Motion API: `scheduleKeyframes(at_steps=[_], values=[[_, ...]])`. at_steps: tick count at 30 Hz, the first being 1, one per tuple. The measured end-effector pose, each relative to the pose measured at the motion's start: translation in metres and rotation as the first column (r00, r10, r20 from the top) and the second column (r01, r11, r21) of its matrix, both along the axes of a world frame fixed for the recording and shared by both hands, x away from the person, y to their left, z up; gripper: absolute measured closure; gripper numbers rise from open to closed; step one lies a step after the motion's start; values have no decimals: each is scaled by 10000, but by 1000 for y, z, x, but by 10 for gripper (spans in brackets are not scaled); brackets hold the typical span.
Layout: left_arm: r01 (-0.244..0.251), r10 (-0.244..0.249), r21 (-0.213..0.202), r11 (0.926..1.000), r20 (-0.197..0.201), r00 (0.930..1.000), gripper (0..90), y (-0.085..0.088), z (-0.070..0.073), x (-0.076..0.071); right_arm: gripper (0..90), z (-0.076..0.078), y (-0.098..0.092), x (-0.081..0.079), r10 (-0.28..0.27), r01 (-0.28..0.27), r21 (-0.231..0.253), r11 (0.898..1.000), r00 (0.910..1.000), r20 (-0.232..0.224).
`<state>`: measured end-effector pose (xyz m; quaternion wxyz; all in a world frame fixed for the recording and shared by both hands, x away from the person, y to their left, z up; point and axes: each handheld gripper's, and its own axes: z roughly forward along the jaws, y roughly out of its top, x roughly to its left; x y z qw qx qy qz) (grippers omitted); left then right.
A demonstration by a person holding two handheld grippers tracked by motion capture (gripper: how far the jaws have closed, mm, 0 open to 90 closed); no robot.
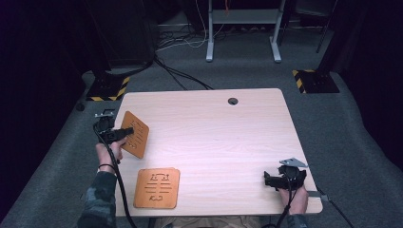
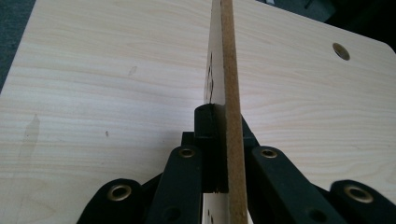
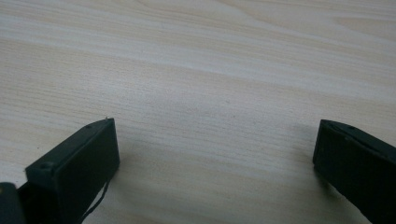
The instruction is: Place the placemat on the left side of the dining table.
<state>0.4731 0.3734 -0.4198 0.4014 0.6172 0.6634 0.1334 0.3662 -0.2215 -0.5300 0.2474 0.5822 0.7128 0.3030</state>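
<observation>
My left hand-held gripper [image 1: 124, 133] pinches one board [image 1: 134, 134] lifted beyond the second board [image 1: 157, 188]; right hand-held gripper [image 1: 272, 180] spread, idle. Placing remains.

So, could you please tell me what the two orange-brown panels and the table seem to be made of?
The held panel, clamped in the left hand-held gripper, looks like fibreboard: matte, with a grainy brown edge. The flat panel looks alike, with cut slots. The table seems pale wood-grain laminate, smooth, faintly glossy.
</observation>
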Motion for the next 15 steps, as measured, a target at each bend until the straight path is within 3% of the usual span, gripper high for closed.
scheduleKeyframes(at_steps=[15], values=[[-851,803,-568,9948,-820,9934,861,15,-24,19,0,0,0,0,2,-2,0,10000,10000,1]])
